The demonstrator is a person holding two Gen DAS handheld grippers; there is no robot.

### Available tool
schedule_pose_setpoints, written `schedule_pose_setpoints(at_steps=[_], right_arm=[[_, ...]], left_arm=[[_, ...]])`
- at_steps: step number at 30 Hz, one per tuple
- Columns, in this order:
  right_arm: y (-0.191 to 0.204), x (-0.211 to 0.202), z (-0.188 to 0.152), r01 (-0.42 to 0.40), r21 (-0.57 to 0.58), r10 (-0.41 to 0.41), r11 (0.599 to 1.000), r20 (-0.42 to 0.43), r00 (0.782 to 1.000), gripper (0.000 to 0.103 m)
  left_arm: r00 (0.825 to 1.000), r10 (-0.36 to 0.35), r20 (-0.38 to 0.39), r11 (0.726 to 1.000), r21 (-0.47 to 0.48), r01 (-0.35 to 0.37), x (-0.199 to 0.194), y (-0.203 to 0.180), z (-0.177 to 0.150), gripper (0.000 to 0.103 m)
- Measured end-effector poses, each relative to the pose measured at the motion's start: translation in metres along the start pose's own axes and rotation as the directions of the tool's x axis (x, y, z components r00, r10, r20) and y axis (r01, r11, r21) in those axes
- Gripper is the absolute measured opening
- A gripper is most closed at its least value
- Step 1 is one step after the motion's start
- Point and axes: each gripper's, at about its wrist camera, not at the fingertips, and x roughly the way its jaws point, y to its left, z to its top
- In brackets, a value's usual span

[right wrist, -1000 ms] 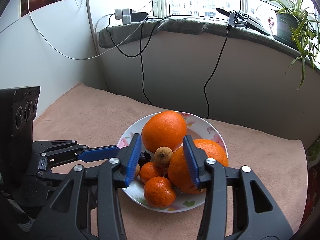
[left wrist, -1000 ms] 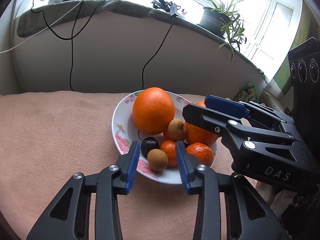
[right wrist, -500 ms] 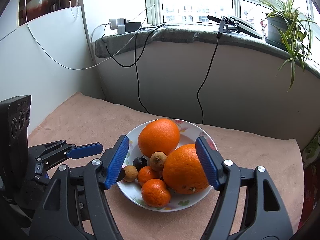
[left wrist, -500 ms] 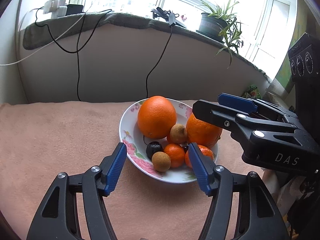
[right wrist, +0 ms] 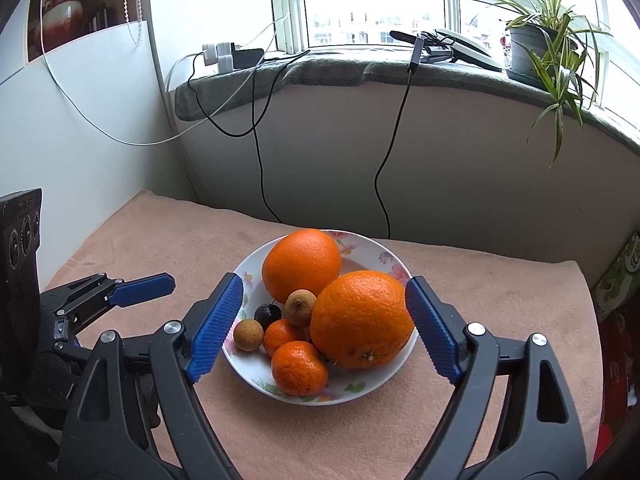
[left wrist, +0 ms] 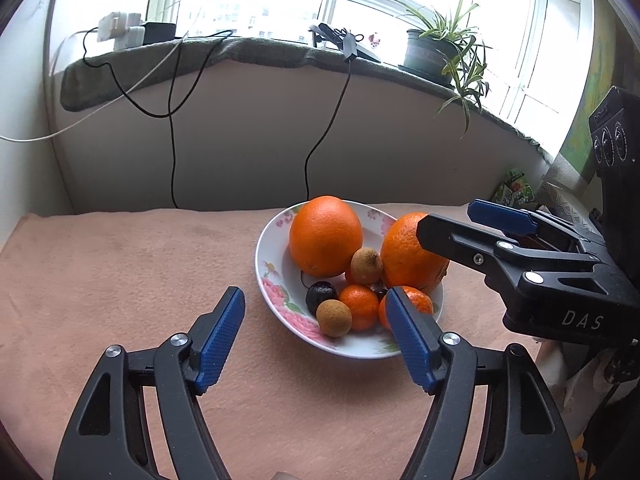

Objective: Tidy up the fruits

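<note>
A white flowered plate (left wrist: 276, 296) (right wrist: 360, 392) on the pink cloth holds two big oranges (left wrist: 326, 236) (right wrist: 362, 318), two mandarins (left wrist: 360, 306) (right wrist: 298, 368), two small brown fruits (left wrist: 334, 318) (right wrist: 300, 306) and a dark one (left wrist: 320, 294). My left gripper (left wrist: 315, 296) hovers before the plate's near-left rim, its jaws opening, gripping nothing. My right gripper (right wrist: 325, 282) hangs on the plate's other side, jaws opening, its pads apart from the fruit. Each gripper shows in the other's view: the right (left wrist: 448, 218), the left (right wrist: 140, 292).
A low wall (left wrist: 240, 140) rises behind the cloth, with black and white cables (left wrist: 172, 152) hanging down it from chargers (left wrist: 120, 30) on the sill. A potted plant (right wrist: 536, 48) trails over the sill at right. A green package (right wrist: 622, 276) stands off the cloth's right edge.
Both grippers have opened wide. Both views have drawn back slightly from the plate. The fruit has not moved.
</note>
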Motion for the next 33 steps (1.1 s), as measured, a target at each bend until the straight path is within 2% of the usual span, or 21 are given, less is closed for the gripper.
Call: schedule_pose_setpoints(at_steps=[7,12,16,27,33], right_arm=[[-0.008,-0.01,-0.009,0.061,0.071,-0.06,0.996,-0.011,0.998,0.086],[-0.002,-0.02,-0.013,0.103,0.065,-0.103,0.993,-0.005,0.995,0.086],[0.002,-0.023,-0.014,0.105,0.072,-0.106,0.992,0.005,0.994,0.092],[0.011,-0.058,-0.018,0.146,0.078,-0.151,0.986,0.075,0.986,0.093],[0.015,-0.075,-0.025,0.15,0.1,-0.16,0.984,0.099,0.982,0.1]], left_arm=[[1.0,0.018,0.006,1.0,-0.004,-0.018,-0.006,0.002,-0.004,0.073],[0.999,0.034,0.019,0.999,0.008,-0.034,-0.015,0.001,-0.007,0.073],[0.998,0.056,0.023,0.998,0.014,-0.056,-0.017,0.001,-0.008,0.073],[0.991,0.098,0.094,0.995,0.022,-0.1,-0.051,-0.007,-0.011,0.073],[0.987,0.111,0.113,0.993,0.012,-0.113,-0.066,-0.008,-0.017,0.073]])
